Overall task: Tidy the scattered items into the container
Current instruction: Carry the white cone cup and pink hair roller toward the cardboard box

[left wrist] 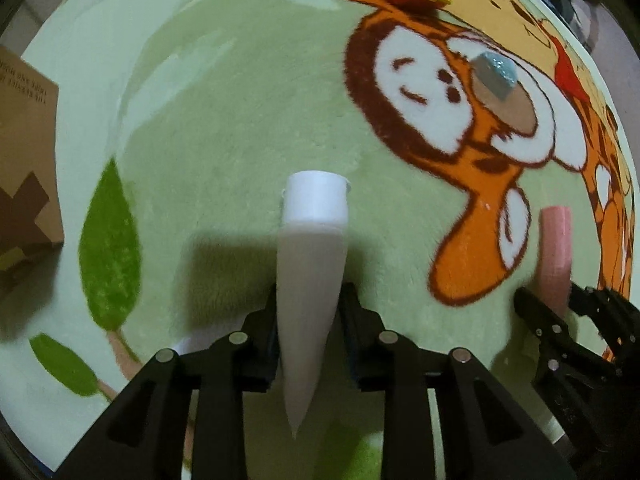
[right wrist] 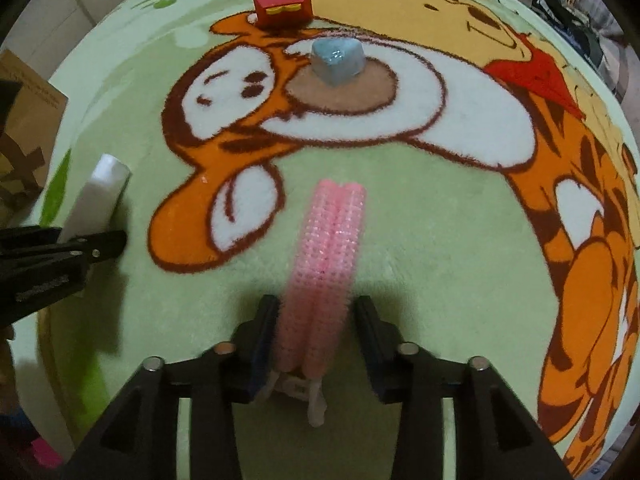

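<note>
My left gripper is shut on a white squeeze tube, cap end pointing away, held above the green cartoon rug. My right gripper is shut on a pair of pink spiky hair rollers that stick forward past its fingers. In the right wrist view the white tube and the left gripper show at the left edge. In the left wrist view the pink rollers and the right gripper appear at the right. A brown cardboard box sits at the left edge.
A red block with a yellow piece lies at the rug's far side. A pale blue wrapped lump rests on the tiger's nose. The cardboard box also shows at left. Dark clutter lies beyond the rug's far right edge.
</note>
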Demonstrator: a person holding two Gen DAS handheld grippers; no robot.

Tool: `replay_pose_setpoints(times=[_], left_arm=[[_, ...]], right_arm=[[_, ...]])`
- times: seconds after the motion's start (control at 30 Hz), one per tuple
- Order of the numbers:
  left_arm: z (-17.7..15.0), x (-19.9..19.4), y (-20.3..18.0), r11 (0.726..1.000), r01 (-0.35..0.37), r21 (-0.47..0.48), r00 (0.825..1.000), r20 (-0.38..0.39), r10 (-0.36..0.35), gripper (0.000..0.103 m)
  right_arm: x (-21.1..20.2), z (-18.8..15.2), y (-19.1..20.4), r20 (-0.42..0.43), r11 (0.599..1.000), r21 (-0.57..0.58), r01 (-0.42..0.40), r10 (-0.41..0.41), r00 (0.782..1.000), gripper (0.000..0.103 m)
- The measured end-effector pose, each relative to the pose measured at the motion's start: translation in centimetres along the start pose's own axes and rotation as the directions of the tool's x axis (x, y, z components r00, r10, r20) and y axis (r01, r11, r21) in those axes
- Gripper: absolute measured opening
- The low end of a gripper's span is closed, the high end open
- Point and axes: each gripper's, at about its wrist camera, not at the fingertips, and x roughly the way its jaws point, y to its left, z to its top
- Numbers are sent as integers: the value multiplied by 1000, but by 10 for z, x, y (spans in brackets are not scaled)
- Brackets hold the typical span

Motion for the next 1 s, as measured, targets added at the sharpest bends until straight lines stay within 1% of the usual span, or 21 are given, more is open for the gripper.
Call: replay_pose_setpoints(times=[0.1, 0.2, 0.27, 0.3, 0.33, 0.37, 0.43, 0.5, 0.57, 0.6, 0.67, 0.7, 0.77, 0.9, 1.0], left_arm=[[-4, -24, -4, 1000, 14, 10, 1000, 27, -15, 20], [-15, -67, -8, 1000, -11, 23, 995, 99, 9, 20], [-18, -105, -4, 999, -45, 19, 986, 162, 42, 20], [-21, -126, -1, 998, -64, 10, 978, 199, 61, 20], [-19, -148, 12, 997, -81, -1, 969, 234, 79, 20], [-10, -166, 20, 995, -99, -16, 958, 268, 100, 20], [-3, -211, 34, 989, -140, -58, 925, 348, 151, 20], [1, -248, 49, 982, -165, -95, 892, 409, 190, 20], [2, -286, 65, 975, -179, -132, 859, 462, 220, 20], [0, -303, 75, 971, -187, -147, 844, 482, 236, 21], [-5, -331, 94, 963, -206, -173, 818, 509, 267, 21], [-8, -344, 102, 960, -211, -184, 808, 519, 278, 21], [-14, -361, 117, 954, -217, -205, 797, 527, 295, 21], [-28, -383, 151, 936, -235, -261, 785, 518, 341, 21], [-36, -387, 170, 921, -248, -299, 776, 509, 374, 21]], right_arm=[[-20, 3, 1, 9, 1000, 7, -12, 12, 1000, 26], [-63, 10, 8, 93, 1000, -6, 7, -6, 996, 26], [-101, 16, 15, 179, 1000, -12, 24, -22, 984, 26], [-121, 20, 19, 225, 999, -13, 32, -28, 974, 26], [-144, 24, 24, 275, 999, -11, 38, -33, 961, 26], [-167, 28, 30, 323, 999, -8, 42, -37, 946, 26], [-199, 40, 45, 396, 999, -2, 38, -34, 918, 26], [-237, 48, 58, 472, 1000, -1, 20, -17, 882, 26], [-259, 58, 73, 514, 1000, -10, 8, -2, 858, 26], [-270, 58, 83, 528, 1000, -19, 0, 10, 849, 26], [-290, 58, 102, 551, 999, -39, -14, 33, 834, 26], [-295, 58, 111, 553, 999, -50, -19, 43, 832, 26], [-305, 57, 128, 549, 997, -66, -42, 72, 833, 26], [-313, 56, 166, 533, 991, -112, -77, 126, 837, 26], [-319, 54, 202, 524, 979, -189, -83, 172, 834, 26]])
